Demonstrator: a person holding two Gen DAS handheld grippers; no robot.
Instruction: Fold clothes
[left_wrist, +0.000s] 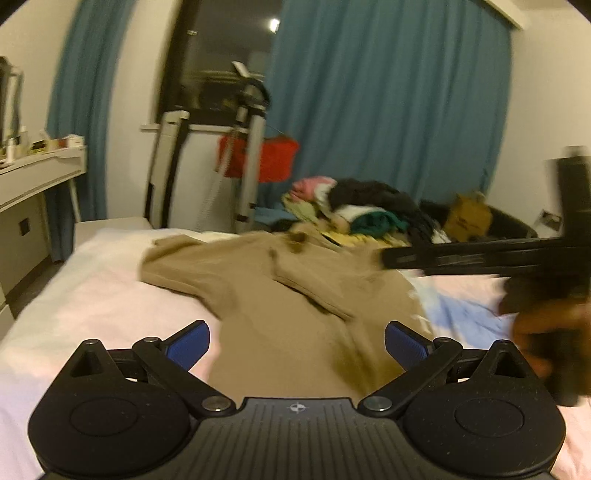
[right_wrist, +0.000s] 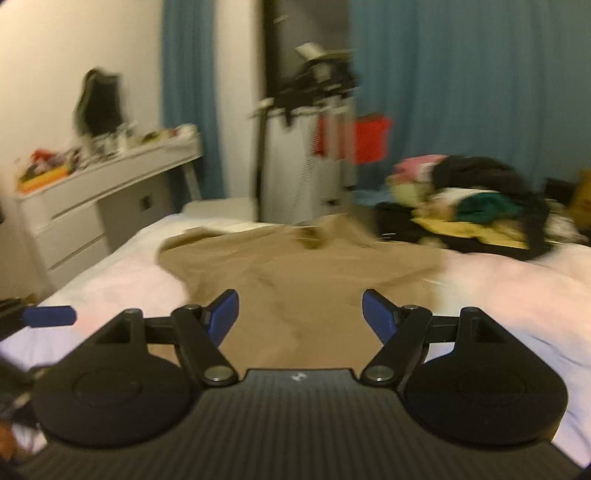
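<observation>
A tan garment (left_wrist: 280, 295) lies spread and wrinkled on the white bed (left_wrist: 92, 295); it also shows in the right wrist view (right_wrist: 295, 280). My left gripper (left_wrist: 297, 345) is open and empty, just above the garment's near part. My right gripper (right_wrist: 300, 315) is open and empty over the garment's near end. The right gripper's body (left_wrist: 517, 258) shows blurred at the right of the left wrist view. A blue pad of the left gripper (right_wrist: 50, 316) shows at the left edge of the right wrist view.
A pile of mixed clothes (left_wrist: 362, 210) sits at the far end of the bed, also in the right wrist view (right_wrist: 472, 199). A white dresser (right_wrist: 92, 206) stands on the left. A tripod (left_wrist: 251, 147) and a red item (left_wrist: 273, 158) stand before the blue curtains (left_wrist: 388, 92).
</observation>
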